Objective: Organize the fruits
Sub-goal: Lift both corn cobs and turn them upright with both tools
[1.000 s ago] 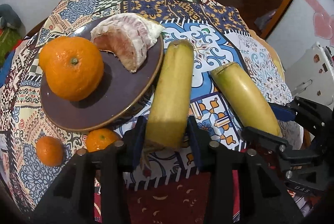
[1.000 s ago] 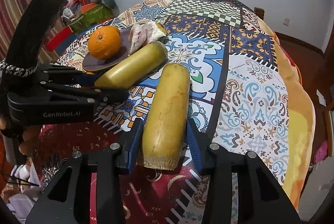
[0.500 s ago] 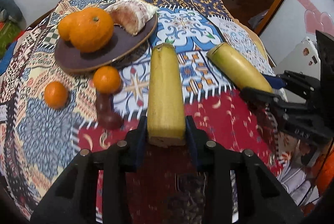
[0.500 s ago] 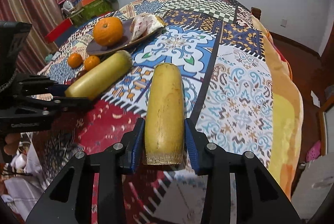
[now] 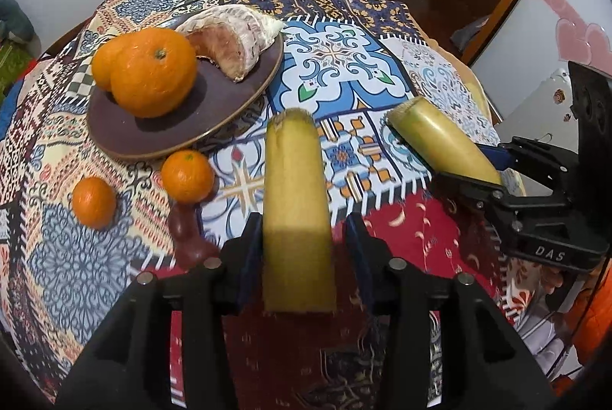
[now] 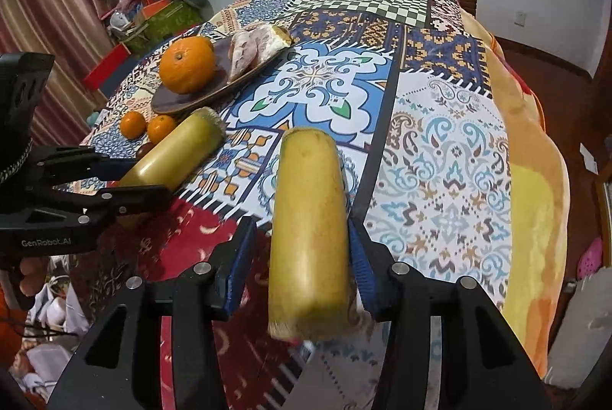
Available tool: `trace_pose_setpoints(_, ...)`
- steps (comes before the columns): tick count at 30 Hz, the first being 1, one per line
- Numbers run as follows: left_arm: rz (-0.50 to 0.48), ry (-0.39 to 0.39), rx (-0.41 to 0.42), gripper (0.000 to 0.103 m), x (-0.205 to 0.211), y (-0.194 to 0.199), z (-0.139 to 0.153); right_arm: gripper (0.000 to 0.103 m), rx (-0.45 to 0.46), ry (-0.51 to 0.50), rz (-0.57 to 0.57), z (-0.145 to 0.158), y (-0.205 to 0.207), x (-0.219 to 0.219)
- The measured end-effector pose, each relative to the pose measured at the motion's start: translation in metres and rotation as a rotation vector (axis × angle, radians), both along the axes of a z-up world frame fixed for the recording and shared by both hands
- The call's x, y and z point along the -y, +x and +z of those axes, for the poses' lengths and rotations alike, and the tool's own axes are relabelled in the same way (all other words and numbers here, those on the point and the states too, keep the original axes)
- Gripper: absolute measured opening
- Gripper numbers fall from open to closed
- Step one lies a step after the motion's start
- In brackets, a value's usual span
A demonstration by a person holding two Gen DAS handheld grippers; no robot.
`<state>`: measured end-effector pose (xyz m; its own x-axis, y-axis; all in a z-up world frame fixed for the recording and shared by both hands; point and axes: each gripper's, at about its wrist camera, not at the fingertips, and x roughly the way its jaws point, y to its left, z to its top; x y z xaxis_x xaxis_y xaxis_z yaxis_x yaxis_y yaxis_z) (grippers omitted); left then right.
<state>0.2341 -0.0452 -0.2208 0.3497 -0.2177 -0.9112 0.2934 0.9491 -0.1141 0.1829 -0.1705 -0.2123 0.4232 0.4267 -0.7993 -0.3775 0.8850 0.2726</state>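
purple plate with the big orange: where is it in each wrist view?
Left wrist: the purple plate sits upper left, carrying the big orange and a pomelo wedge, with two small oranges just below its rim.
Right wrist: the plate shows smaller and edge-on, upper left, beyond the left gripper.
Shared landmark: the blue-and-white floral patch of the tablecloth, right of the plate in both.

Patchwork-patterned cloth [image 5: 332, 58]; on it a brown plate [image 5: 160, 134], two small oranges [image 5: 187, 176]
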Motion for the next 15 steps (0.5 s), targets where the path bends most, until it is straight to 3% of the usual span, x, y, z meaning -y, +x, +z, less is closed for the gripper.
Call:
trace_pose_setpoints(5, -0.002, -0.006, -0.006, 0.043, 0.002, 0.015, -0.006, 0.044, 0.014, -0.022, 0.005, -0.004, 0.008, -0.003)
trace_pose_setpoints(7, -0.001, -0.008, 0.000, 0.043, 0.002, 0.020, -0.007, 0.036, 0.023, -0.017, -0.014, -0.005, 0.009, -0.002)
trace_pose_setpoints(10, 0.009, -0.021, 0.005, 0.043, 0.001, 0.026, -0.009, 0.035, 0.025, 0.001, -0.023, -0.005, 0.010, 0.000)
trace_pose_setpoints(13, 0.016, -0.014, 0.025, 0.034, 0.002, 0.027, -0.009, 0.035, 0.030, 0.000, -0.021, -0.004, 0.011, 0.000)
trace_pose_setpoints(15, 0.014, -0.018, 0.033, 0.034, 0.001, 0.025, -0.007, 0.035, 0.034, -0.002, -0.019, -0.003, 0.011, 0.000)
